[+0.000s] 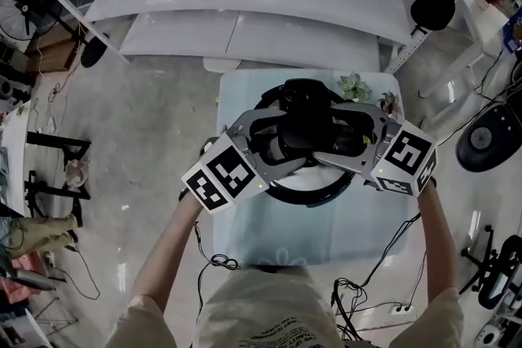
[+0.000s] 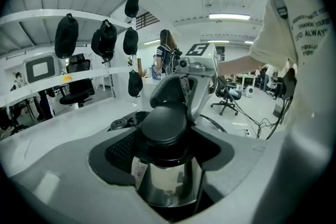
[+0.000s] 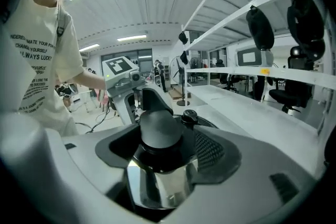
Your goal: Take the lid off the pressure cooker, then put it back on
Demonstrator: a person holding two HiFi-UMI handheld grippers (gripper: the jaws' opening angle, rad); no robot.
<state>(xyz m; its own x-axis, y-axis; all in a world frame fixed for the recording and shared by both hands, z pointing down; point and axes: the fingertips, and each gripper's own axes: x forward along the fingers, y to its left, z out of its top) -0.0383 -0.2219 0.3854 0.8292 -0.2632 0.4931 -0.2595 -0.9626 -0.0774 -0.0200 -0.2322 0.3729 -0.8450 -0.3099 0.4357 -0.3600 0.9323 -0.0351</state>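
The pressure cooker point(image 1: 314, 193) stands on a small pale table point(image 1: 245, 232), its dark rim showing below the grippers. Its lid has a black knob handle point(image 1: 306, 122) on a shiny steel dome point(image 2: 165, 181). My left gripper point(image 1: 281, 147) comes in from the lower left and is shut on the black knob point(image 2: 164, 123). From the lower right, my right gripper point(image 1: 330, 149) is shut on the same knob point(image 3: 157, 128). Each gripper view shows the other gripper opposite, the right gripper point(image 2: 184, 86) and the left gripper point(image 3: 134, 97). A small black valve point(image 3: 189, 115) sits behind the knob. Whether the lid is raised cannot be told.
White shelving point(image 1: 245, 4) runs along the far side of the table. A small plant point(image 1: 355, 85) sits at the table's far right corner. Cables point(image 1: 216, 261) hang at the near edge, and an office chair point(image 1: 489, 138) stands on the floor to the right.
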